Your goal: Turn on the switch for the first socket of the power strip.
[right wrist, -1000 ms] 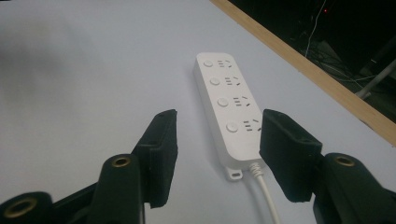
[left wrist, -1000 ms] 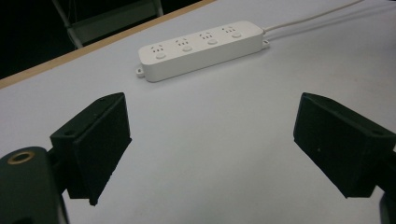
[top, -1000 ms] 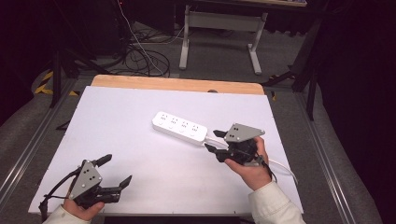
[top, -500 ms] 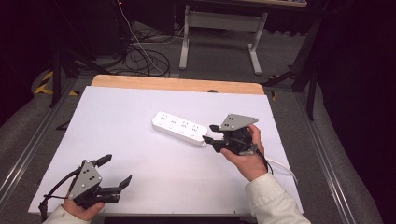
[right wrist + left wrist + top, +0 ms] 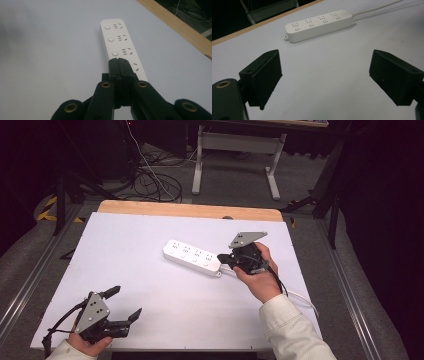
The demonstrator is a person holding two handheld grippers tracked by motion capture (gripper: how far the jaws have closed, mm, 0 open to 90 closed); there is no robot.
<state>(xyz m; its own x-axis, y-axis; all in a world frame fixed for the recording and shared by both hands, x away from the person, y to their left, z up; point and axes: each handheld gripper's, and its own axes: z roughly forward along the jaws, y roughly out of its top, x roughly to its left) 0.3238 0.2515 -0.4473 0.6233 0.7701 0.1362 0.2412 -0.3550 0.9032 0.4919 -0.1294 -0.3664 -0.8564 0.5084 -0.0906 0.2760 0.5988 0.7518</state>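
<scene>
A white power strip (image 5: 192, 257) with several sockets and round buttons lies near the table's middle, its cable running off to the right. My right gripper (image 5: 223, 257) hovers at the strip's cable end, jaws pressed together with nothing between them. In the right gripper view the shut tips (image 5: 118, 60) sit over the nearest socket's button on the power strip (image 5: 118, 42). My left gripper (image 5: 126, 302) rests at the front left corner, open and holding nothing. The left gripper view shows its fingers (image 5: 263, 75) spread wide, with the power strip (image 5: 318, 25) far ahead.
The white table top (image 5: 130, 250) has a wooden strip (image 5: 190, 210) along its far edge. The strip's white cable (image 5: 300, 296) trails toward the right front edge. Beyond the table stand a desk frame (image 5: 235, 155) and loose floor cables (image 5: 150, 180).
My right gripper has moved up and to the left onto the cable end of the power strip. The left gripper has stayed put.
</scene>
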